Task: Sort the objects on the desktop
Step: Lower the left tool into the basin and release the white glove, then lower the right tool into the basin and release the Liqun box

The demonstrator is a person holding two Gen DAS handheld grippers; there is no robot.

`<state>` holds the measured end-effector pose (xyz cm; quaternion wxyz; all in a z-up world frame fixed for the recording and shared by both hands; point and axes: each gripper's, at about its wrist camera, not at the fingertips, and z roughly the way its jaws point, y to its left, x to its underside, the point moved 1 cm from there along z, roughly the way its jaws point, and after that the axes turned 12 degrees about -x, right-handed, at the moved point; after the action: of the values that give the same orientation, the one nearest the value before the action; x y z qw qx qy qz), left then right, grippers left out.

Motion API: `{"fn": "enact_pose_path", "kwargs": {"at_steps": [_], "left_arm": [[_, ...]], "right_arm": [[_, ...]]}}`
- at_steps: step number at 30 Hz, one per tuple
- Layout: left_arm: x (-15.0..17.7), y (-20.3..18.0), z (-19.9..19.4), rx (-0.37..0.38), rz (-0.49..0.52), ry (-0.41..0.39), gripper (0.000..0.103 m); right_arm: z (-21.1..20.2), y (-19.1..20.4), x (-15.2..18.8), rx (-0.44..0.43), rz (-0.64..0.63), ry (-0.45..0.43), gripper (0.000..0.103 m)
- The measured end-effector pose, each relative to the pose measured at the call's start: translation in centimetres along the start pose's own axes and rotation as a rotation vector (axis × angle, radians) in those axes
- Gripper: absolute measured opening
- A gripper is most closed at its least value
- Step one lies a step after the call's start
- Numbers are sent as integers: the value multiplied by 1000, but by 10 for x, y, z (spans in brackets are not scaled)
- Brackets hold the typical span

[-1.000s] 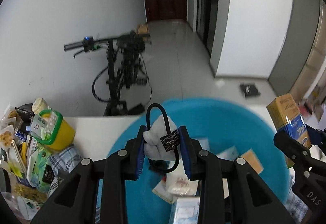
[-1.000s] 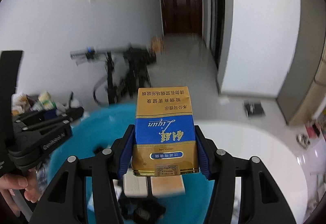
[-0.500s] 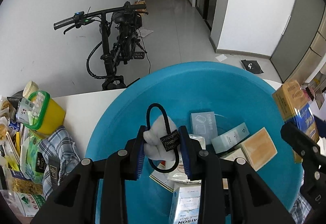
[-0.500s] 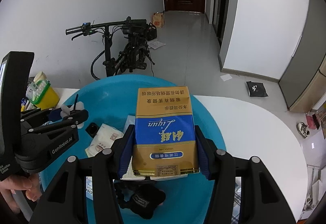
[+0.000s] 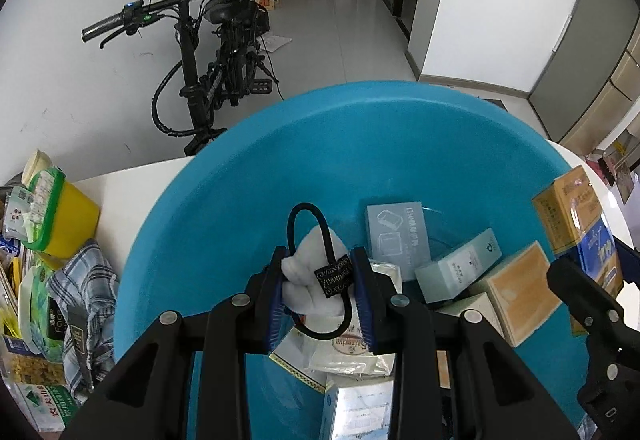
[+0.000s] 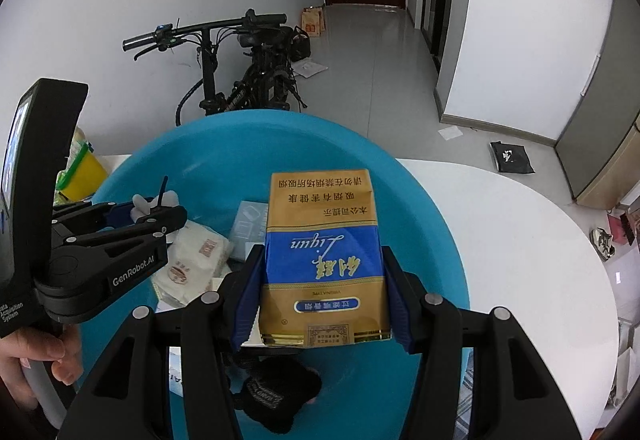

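White fluffy toy with black loop [image 5: 316, 280] pinched tight in the left gripper [image 5: 318, 286], centre frame, now low over the blue basin [image 5: 224, 208] — basin fills far more of both views than a second ago. Gold-and-blue carton [image 6: 322, 260] clamped in the right gripper [image 6: 320, 288], also lower over the basin. Both likely close to release among the boxes [image 5: 460, 272] already inside.
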<state>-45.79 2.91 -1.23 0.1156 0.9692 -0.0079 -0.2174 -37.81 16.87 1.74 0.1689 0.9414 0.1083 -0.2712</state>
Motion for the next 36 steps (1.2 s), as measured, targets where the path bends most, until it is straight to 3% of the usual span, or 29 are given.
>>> {"fn": "enact_pose_path", "kwargs": {"at_steps": [13, 16, 17, 18, 29, 32, 36], "left_arm": [[6, -3, 15, 26, -16, 28, 34], [5, 4, 10, 32, -59, -2, 56], [5, 7, 6, 37, -65, -19, 70], [3, 8, 4, 32, -63, -28, 75], [5, 42, -50, -39, -51, -140, 76], [8, 51, -59, -34, -62, -149, 81], [10, 55, -58, -47, -68, -154, 82]], "right_arm": [[8, -6, 0, 2, 17, 13, 53], [9, -6, 1, 3, 15, 14, 53], [10, -6, 1, 3, 16, 14, 53], [10, -6, 1, 2, 17, 15, 53], [16, 14, -15, 2, -4, 8, 53], [24, 24, -22, 0, -13, 15, 53], [44, 31, -23, -10, -8, 52, 53]]}}
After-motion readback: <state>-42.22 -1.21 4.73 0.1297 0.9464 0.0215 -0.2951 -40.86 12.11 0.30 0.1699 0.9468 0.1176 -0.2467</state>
